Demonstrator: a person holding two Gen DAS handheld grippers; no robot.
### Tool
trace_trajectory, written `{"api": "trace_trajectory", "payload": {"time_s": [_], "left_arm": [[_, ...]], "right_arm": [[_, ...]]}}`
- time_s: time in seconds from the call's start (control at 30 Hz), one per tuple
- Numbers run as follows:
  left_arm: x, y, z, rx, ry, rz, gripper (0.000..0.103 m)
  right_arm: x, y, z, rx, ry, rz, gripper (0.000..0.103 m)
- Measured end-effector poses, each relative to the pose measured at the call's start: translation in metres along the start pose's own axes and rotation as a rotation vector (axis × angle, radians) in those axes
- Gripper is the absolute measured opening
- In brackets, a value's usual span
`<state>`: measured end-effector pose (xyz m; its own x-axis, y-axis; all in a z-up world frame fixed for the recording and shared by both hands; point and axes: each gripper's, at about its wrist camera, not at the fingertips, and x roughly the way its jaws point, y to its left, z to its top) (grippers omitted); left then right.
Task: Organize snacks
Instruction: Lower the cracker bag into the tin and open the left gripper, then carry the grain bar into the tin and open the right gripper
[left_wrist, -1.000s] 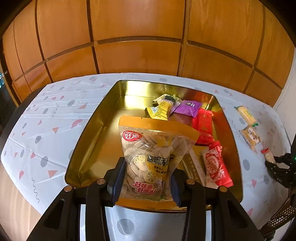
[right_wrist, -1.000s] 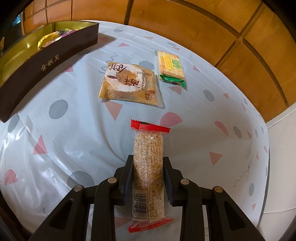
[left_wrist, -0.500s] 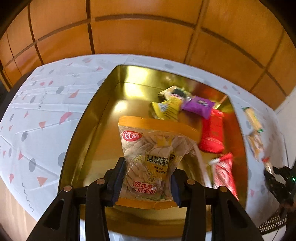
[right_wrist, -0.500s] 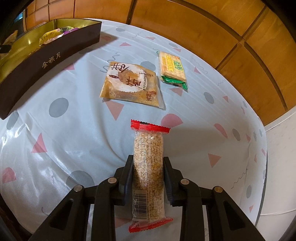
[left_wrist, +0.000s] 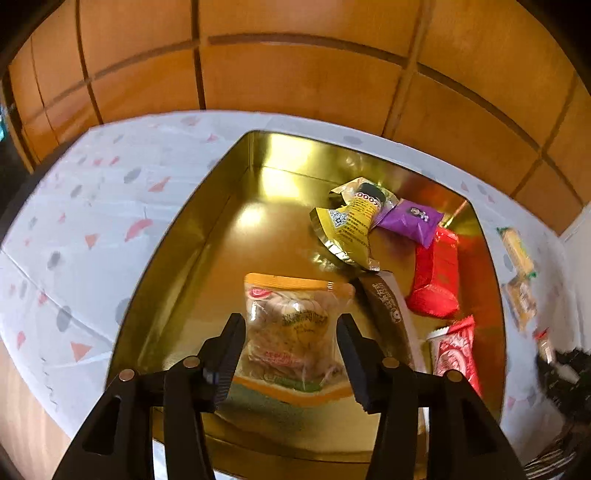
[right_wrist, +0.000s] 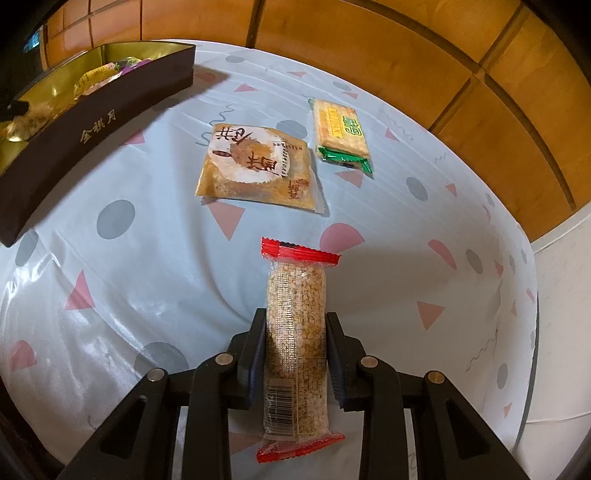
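Left gripper (left_wrist: 290, 345): jaws spread wide, a gap showing on either side of the seed packet (left_wrist: 293, 326), which appears blurred and lying free between them over the floor of the gold tin (left_wrist: 192, 258); judged released or dropping, not pinched. Seed packet: orange-edged clear pouch, long axis running straight out from the jaws, near the tin's front wall. Tin contents beyond the packet, toward the back-right corner: yellow foil sachet (left_wrist: 351, 225), purple packet (left_wrist: 410, 221), red pouch (left_wrist: 436, 277); to the packet's right, a dark long wrapper (left_wrist: 388, 306) and a red-and-white packet (left_wrist: 456, 350). Right gripper (right_wrist: 296, 347): jaws pressed onto the grain bar (right_wrist: 295, 328), a clear wrapper with red crimped ends, long axis in line with the fingers, held above the patterned tablecloth (right_wrist: 147, 258). From this gripper the tin (right_wrist: 96, 125) lies well off to the upper left, its dark outer wall facing it; the bar must travel that way. Still on the cloth to the tin's right: brown pastry packet (right_wrist: 258, 166) and, just beyond it, green-ended cracker pack (right_wrist: 341, 129). The right gripper is the nearer to both.
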<state>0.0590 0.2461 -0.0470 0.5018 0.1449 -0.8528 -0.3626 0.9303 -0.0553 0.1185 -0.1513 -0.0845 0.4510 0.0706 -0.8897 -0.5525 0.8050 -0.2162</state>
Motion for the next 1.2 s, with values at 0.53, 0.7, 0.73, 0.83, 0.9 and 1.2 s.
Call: {"api": "trace_trajectory", "payload": {"time_s": [0.53, 0.7, 0.73, 0.83, 0.9, 1.2], "left_arm": [[-0.072, 0.007, -0.03, -0.061, -0.213, 0.012, 0.052], [-0.076, 0.008, -0.038, -0.067, -0.223, 0.016, 0.052], [-0.078, 0.008, -0.04, -0.067, -0.224, 0.015, 0.052], [-0.08, 0.009, -0.045, -0.064, -0.223, 0.011, 0.052], [-0.082, 0.01, -0.047, -0.065, -0.228, 0.013, 0.052], [-0.082, 0.026, -0.055, -0.098, -0.23, 0.005, 0.052]], "right_arm": [[-0.009, -0.018, 0.02, 0.302, 0.023, 0.083, 0.029], [-0.04, -0.004, 0.045, 0.37, -0.075, 0.249, 0.029], [-0.047, 0.003, 0.052, 0.37, -0.095, 0.283, 0.029], [-0.066, 0.027, 0.076, 0.36, -0.144, 0.4, 0.029], [-0.075, 0.047, 0.095, 0.351, -0.169, 0.482, 0.029], [-0.077, 0.135, 0.156, 0.33, -0.142, 0.695, 0.03]]}}
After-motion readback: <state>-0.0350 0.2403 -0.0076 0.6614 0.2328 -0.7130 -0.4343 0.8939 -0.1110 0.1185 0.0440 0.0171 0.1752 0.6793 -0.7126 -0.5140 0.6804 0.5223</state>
